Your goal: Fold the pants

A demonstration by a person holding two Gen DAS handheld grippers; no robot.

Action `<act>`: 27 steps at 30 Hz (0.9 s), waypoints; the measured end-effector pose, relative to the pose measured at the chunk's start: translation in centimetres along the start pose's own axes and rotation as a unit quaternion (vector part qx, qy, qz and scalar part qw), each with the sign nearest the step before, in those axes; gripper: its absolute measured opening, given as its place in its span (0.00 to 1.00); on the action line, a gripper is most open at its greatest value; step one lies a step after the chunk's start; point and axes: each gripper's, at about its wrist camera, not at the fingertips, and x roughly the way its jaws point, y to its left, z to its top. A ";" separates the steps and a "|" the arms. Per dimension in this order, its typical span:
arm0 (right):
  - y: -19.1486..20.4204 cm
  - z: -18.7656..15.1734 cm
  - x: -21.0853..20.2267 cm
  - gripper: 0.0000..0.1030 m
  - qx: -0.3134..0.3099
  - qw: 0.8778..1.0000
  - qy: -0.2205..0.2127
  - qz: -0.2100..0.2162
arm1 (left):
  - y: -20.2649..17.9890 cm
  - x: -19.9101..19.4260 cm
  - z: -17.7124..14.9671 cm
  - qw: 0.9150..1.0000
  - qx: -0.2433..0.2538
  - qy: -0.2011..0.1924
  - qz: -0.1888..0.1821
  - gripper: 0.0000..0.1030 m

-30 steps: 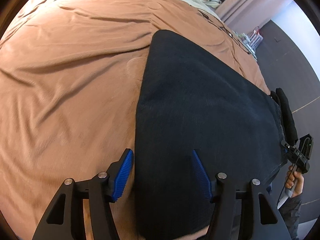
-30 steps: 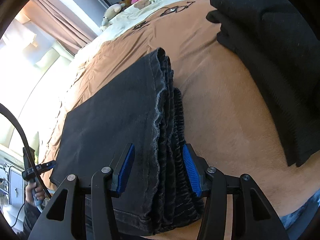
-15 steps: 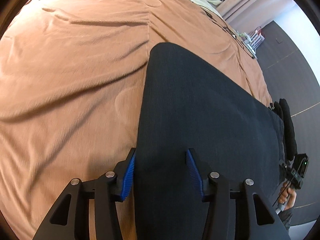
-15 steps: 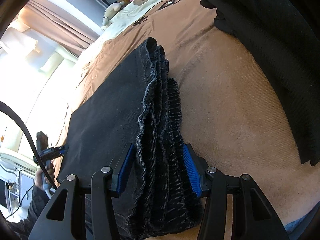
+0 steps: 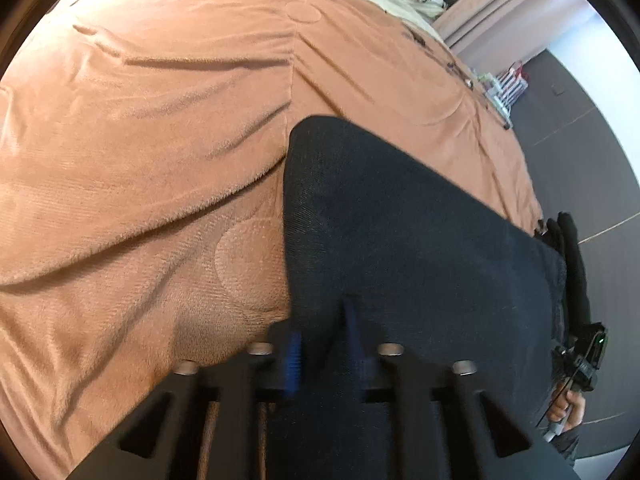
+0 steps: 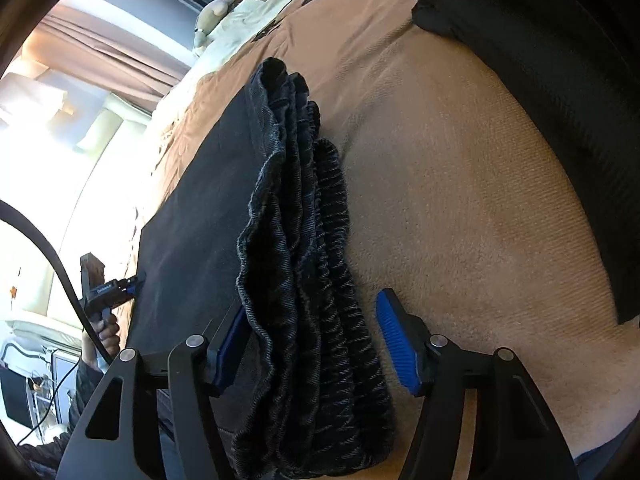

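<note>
One pair of dark pants [image 5: 420, 248] lies folded flat on the bed [image 5: 140, 160], over its tan blanket, and a second dark garment [image 6: 560, 80], cut off by the right wrist view's edge, is heaped separately to the right. There are two hand-held grippers. The left hand-held gripper [image 5: 320, 344] is closing, its blue pads nearly together with a pinch of the pants' folded edge between them, though blur hides how firmly they press. The right hand-held gripper [image 6: 316, 344] is opening; the bunched elastic waistband sits between its two blue pads, the right pad standing clear of the cloth and the left pad partly hidden behind it. Stuffed toys [image 6: 224, 4] at the bed's far end are too small to count.
</note>
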 end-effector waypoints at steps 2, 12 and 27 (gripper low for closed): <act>0.2 -0.1 -0.1 0.50 0.002 1.000 0.001 0.009 | 0.2 -0.7 0.2 1.000 -0.010 -0.011 -0.010 0.07; 1.5 -0.3 -0.8 0.20 -0.002 0.999 -0.021 0.025 | -1.1 -4.0 0.7 0.999 -0.011 -0.048 -0.006 0.06; 7.4 0.8 5.1 0.17 -0.046 0.998 0.013 0.042 | 4.0 -10.9 1.7 0.994 -0.038 -0.095 0.040 0.06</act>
